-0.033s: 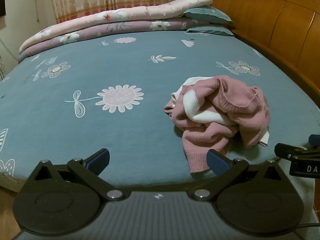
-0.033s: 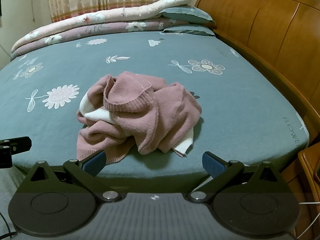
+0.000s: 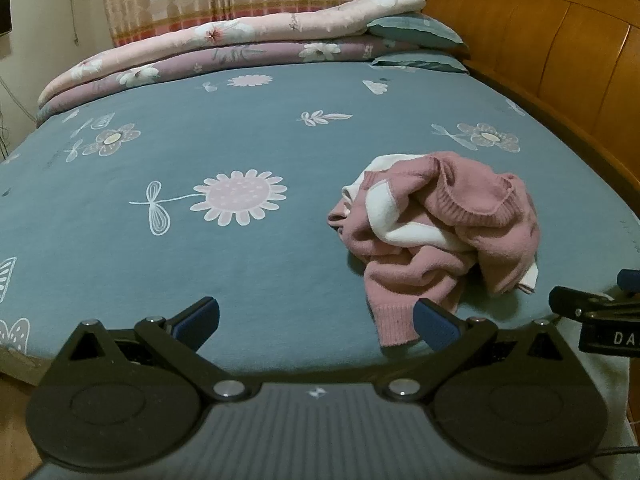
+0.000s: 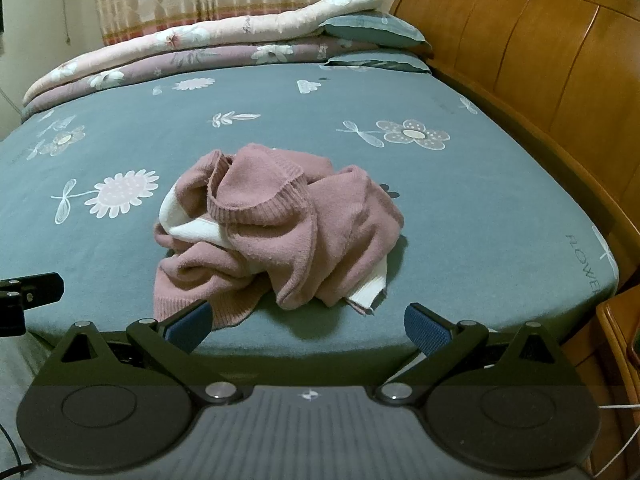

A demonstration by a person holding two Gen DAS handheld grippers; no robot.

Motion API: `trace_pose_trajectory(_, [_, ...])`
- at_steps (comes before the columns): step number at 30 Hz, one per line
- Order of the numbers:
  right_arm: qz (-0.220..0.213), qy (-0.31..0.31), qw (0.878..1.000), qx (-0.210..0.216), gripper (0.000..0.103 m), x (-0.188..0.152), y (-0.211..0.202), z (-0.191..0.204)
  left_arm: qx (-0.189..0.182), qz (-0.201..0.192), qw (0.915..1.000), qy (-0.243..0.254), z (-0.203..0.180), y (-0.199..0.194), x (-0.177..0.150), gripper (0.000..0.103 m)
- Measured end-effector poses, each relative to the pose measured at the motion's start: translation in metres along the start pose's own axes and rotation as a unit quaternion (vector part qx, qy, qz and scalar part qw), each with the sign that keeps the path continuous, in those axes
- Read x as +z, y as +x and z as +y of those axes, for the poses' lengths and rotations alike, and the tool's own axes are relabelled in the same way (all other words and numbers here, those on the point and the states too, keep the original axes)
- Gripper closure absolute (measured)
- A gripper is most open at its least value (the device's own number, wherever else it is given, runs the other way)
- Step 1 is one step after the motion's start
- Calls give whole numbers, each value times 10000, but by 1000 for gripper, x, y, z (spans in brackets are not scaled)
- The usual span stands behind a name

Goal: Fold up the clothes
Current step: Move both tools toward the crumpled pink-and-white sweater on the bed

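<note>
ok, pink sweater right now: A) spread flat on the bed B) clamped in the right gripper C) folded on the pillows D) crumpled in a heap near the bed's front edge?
D: the pink sweater lies bunched in a heap on the blue sheet near the front edge, with the right gripper open in front of it and nothing between its jaws.

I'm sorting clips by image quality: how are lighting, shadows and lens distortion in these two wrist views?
Left wrist view: dim warm light, strong fisheye bend in the bed, sweater reasonably sharp. Right wrist view: same dim light, soft shadow beneath the sweater, headboard curved, corners vignetted black.
</note>
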State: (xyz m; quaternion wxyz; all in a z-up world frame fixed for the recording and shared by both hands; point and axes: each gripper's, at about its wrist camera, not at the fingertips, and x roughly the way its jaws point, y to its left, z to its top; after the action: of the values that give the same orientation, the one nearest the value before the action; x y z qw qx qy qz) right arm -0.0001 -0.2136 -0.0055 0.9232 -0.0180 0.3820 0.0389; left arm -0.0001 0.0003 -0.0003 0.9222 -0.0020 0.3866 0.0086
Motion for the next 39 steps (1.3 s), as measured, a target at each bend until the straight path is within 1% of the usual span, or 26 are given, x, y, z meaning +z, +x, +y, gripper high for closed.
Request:
trace_pose_trajectory(2, [-32, 10, 10000, 2, 0, -1, 0, 0, -35, 19, 10000, -42, 1, 0, 0, 1])
trace_pose_trajectory(6, [-19, 21, 10000, -5, 0, -3, 1, 0, -18, -73, 9999, -88, 2, -4, -2, 1])
trace_pose_trajectory(7, [-12, 14, 10000, -7, 0, -1, 0, 1, 0, 17, 10000, -72, 1, -1, 1, 0])
trace_pose_trajectory(9, [-4, 2, 10000, -8, 0, 1, -1, 0, -14, 49, 10000, -68, 1, 1, 3, 1])
trace_pose_trajectory(22, [-101, 44, 9999, 117, 0, 1, -5, -2, -41, -41, 9999, -89, 0, 0, 0, 1])
trace_pose_trajectory(39, [-99, 62, 9998, 145, 0, 2, -1, -2, -14, -15, 9999, -112, 1, 3, 2, 1])
